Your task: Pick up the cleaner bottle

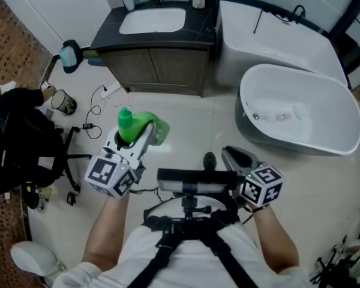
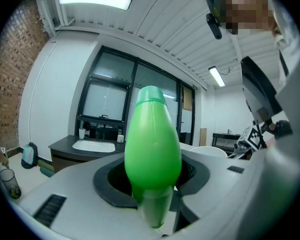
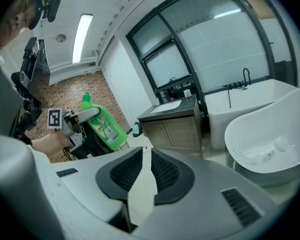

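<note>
The green cleaner bottle is off the floor, held in my left gripper, whose jaws are shut on its body. In the left gripper view the bottle stands upright between the pads, cap upward, and fills the middle. The right gripper view shows the same bottle at the left, in the left gripper. My right gripper hovers over the floor to the right of the bottle, well apart from it. Its jaws are together except for a thin slit, with nothing between them.
A white oval bathtub stands at the right, with a larger tub behind it. A dark vanity with a white sink is straight ahead. At the left are a black chair with a bag, a wire bin and cables.
</note>
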A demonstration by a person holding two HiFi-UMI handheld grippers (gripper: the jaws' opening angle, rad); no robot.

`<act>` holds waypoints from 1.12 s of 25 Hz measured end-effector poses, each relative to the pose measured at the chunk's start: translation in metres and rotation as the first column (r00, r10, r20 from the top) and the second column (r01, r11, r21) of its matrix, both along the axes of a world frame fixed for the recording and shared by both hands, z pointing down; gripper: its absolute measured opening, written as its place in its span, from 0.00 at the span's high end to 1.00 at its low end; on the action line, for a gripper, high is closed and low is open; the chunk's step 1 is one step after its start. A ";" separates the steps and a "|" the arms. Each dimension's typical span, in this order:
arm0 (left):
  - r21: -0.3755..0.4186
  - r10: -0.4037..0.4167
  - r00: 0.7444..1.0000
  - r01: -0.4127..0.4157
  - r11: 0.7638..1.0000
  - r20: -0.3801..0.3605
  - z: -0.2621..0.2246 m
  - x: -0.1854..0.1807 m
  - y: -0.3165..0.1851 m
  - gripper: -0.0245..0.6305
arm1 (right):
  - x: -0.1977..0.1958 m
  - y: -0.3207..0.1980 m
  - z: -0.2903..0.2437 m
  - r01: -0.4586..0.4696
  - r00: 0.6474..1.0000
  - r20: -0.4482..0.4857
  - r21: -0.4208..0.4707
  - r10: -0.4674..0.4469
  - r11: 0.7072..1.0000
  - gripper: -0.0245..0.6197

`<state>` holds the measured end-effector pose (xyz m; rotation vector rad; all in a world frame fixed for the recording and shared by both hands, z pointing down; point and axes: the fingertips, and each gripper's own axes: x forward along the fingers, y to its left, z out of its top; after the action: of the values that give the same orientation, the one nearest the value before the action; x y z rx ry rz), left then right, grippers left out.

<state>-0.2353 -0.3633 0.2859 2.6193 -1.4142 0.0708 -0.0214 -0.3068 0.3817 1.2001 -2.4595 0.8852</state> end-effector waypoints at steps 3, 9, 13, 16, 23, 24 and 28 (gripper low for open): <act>-0.003 0.005 1.000 -0.005 1.000 0.011 0.001 -0.002 0.002 0.71 | 0.000 0.007 0.002 -0.001 1.000 -0.008 0.001 0.001 1.000 0.87; -0.007 0.026 0.999 -0.026 1.000 0.020 -0.001 -0.004 0.012 0.71 | 0.001 0.025 0.004 -0.033 0.999 -0.013 -0.004 0.033 0.999 0.87; -0.022 0.056 0.998 -0.055 0.998 0.033 0.005 0.000 0.025 0.71 | 0.003 0.043 0.010 -0.050 0.999 -0.008 -0.020 0.050 0.999 0.87; -0.030 0.057 0.998 -0.056 0.998 0.028 0.006 0.003 0.033 0.71 | 0.004 0.053 0.012 -0.048 0.999 -0.002 -0.022 0.048 0.999 0.87; -0.025 0.018 0.999 -0.017 1.000 0.037 0.002 0.015 0.043 0.71 | 0.016 0.063 0.006 -0.027 1.000 0.001 -0.017 0.027 0.999 0.87; -0.026 0.009 0.999 -0.008 1.000 0.037 0.001 0.017 0.046 0.71 | 0.019 0.065 0.005 -0.023 1.000 0.001 -0.018 0.023 1.000 0.87; -0.030 -0.012 0.999 0.013 0.999 0.039 0.000 0.027 0.061 0.71 | 0.034 0.079 -0.002 -0.010 1.000 0.002 -0.023 0.010 1.000 0.87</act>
<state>-0.2081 -0.3026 0.2862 2.5983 -1.4305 0.1407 0.0122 -0.2273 0.3797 1.2052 -2.4410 0.9151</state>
